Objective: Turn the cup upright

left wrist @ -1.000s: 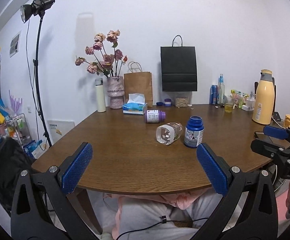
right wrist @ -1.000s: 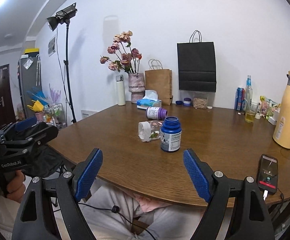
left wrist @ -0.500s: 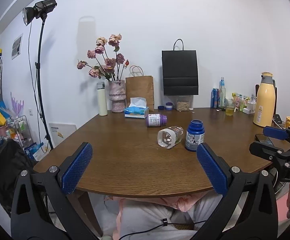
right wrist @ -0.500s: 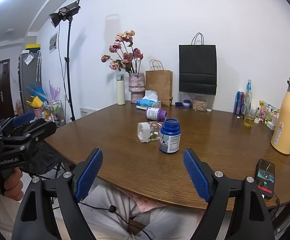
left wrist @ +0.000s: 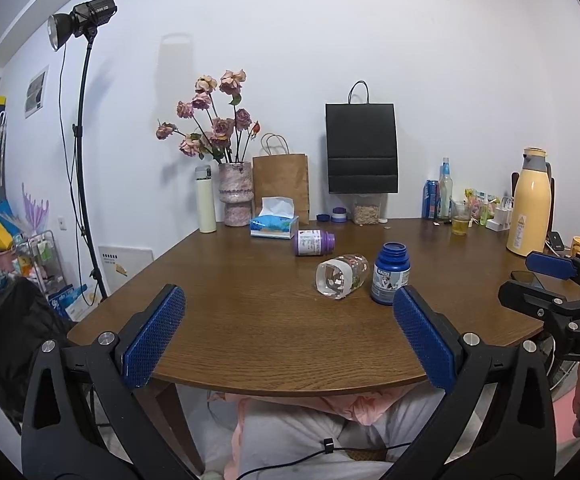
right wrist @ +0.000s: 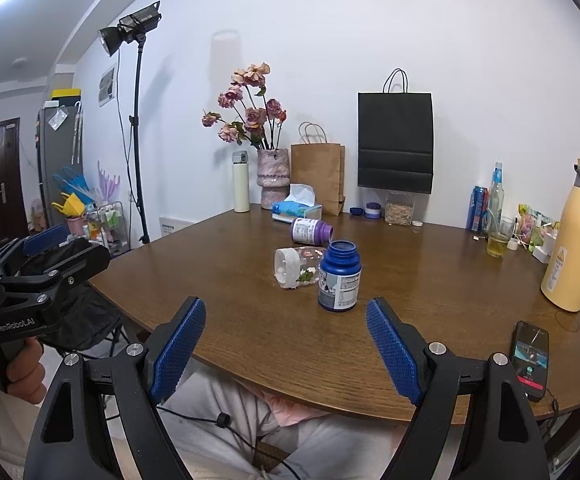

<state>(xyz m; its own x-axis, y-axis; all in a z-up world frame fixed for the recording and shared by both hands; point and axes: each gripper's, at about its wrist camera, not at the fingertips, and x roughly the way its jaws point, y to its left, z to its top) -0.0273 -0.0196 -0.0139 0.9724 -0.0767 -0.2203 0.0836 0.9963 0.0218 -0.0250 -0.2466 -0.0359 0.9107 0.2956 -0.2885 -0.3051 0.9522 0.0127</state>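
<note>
Right, you're holding both grippers spread and empty, left gripper (left wrist: 286, 336) and right gripper (right wrist: 286, 344) short of the table edge, lining up on the toppled clear cup (left wrist: 342, 277) beside the blue bottle (left wrist: 390, 273).

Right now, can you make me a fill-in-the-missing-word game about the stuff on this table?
1. The clear cup is lying on its ____.
2. The bottle standing right beside the cup has a ____ cap.
3. The purple bottle behind the cup is ____ down, not standing.
4. Both the left gripper and the right gripper are ____ and hold nothing.

Missing words: side; blue; lying; open
</note>
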